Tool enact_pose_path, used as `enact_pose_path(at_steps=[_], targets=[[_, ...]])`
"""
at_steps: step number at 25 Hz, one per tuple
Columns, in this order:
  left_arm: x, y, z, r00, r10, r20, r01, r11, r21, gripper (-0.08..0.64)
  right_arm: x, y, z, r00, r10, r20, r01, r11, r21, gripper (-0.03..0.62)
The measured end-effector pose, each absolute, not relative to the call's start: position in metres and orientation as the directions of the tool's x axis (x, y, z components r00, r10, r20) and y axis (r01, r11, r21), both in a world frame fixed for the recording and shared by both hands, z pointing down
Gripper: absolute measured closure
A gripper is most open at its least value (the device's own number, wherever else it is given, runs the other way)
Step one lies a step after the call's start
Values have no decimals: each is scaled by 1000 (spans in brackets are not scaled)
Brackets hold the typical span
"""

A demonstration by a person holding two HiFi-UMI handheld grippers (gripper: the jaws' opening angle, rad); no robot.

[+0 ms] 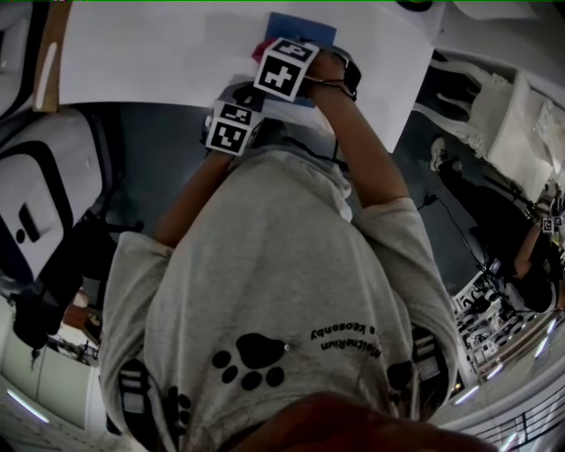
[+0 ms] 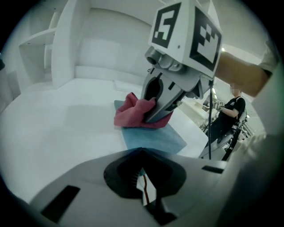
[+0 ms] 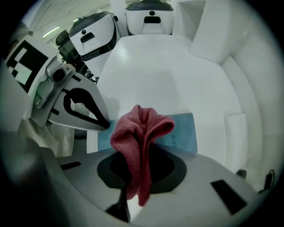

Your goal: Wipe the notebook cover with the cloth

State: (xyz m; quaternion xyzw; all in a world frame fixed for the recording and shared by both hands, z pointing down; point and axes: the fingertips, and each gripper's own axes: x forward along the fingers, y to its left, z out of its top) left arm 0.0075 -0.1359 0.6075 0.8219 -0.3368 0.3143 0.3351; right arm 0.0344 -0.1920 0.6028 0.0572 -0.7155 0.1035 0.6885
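Note:
A blue notebook (image 1: 305,26) lies on the white table (image 1: 159,53). A red cloth (image 3: 142,128) is bunched on its cover (image 3: 182,133). My right gripper (image 3: 137,157) is shut on the cloth, which stands up in folds between its jaws. The left gripper view shows that gripper (image 2: 148,116) from the side, pressing the cloth (image 2: 133,113) onto the notebook (image 2: 155,137). My left gripper (image 2: 142,153) is shut, its tip at the notebook's near edge. From the right gripper view its point (image 3: 105,125) sits by the notebook's left corner. The marker cubes hide both sets of jaws in the head view.
Two white machines (image 3: 146,17) (image 3: 93,31) stand past the table's far side. One shows at the left of the head view (image 1: 40,194). A white rack (image 1: 494,115) stands to the right. A person (image 2: 228,113) sits in the background. The table edge runs close to my body.

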Motion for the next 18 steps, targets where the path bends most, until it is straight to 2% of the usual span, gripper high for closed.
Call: enact_pose_path(at_steps=[11,18], targets=[[6,-134,609,580,-339,741,-758,-558,338,549,113,-175,604,20,63,998,-363,931,-51,518],[6,-133,608,576,-331,748,-756,-564,332,549,139,-165,606,40,62,997,-420,907,-40,518]])
